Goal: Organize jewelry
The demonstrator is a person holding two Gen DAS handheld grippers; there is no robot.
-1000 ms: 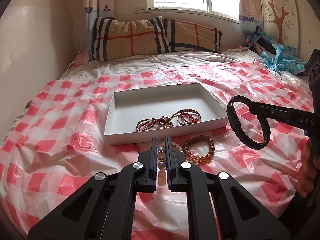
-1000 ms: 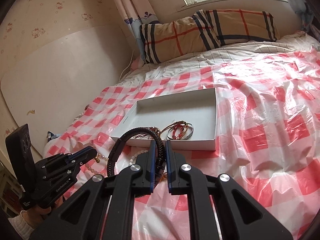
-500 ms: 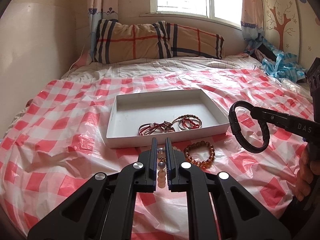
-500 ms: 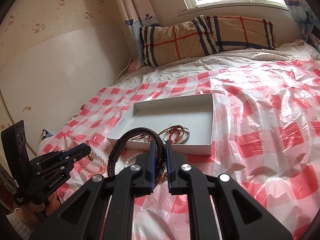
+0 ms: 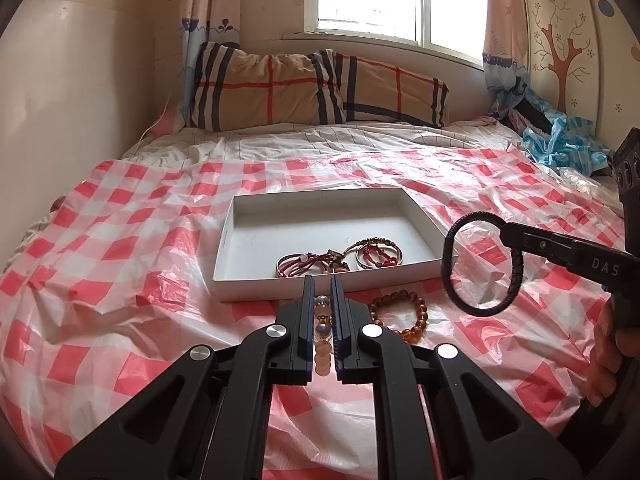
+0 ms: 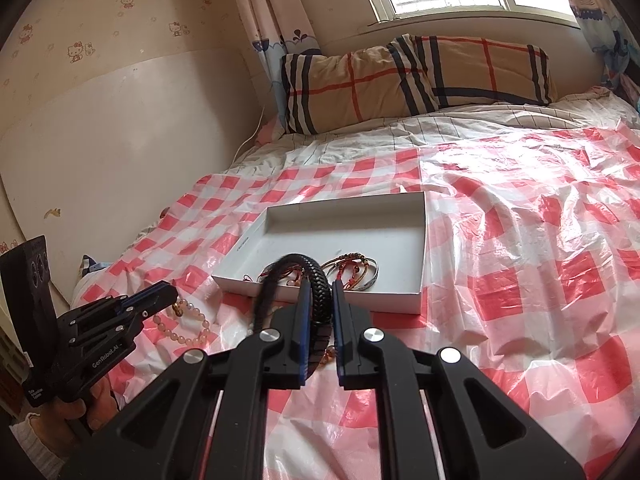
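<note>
Both claws are clamped on bracelets, the right claw [image 6: 318, 308] on a black braided leather band [image 5: 482, 262] and the left claw [image 5: 322, 312] on what looks like a pale-bead strand [image 6: 188, 320], with the shallow white cardboard tray [image 5: 248, 280] just ahead.

A red-and-white checked plastic sheet [image 5: 132, 248] covers the near part of the bed, wrinkled and glossy. Beyond it lies a white striped bedsheet [image 5: 320, 140]. 2 tan plaid pillows [image 5: 312, 88] lean against the wall under a bright window [image 5: 368, 0], with patterned curtains [image 5: 204, 4] at both sides. A crumpled blue cloth [image 5: 560, 140] sits at the right edge, beneath a tree decal [image 5: 560, 56].
</note>
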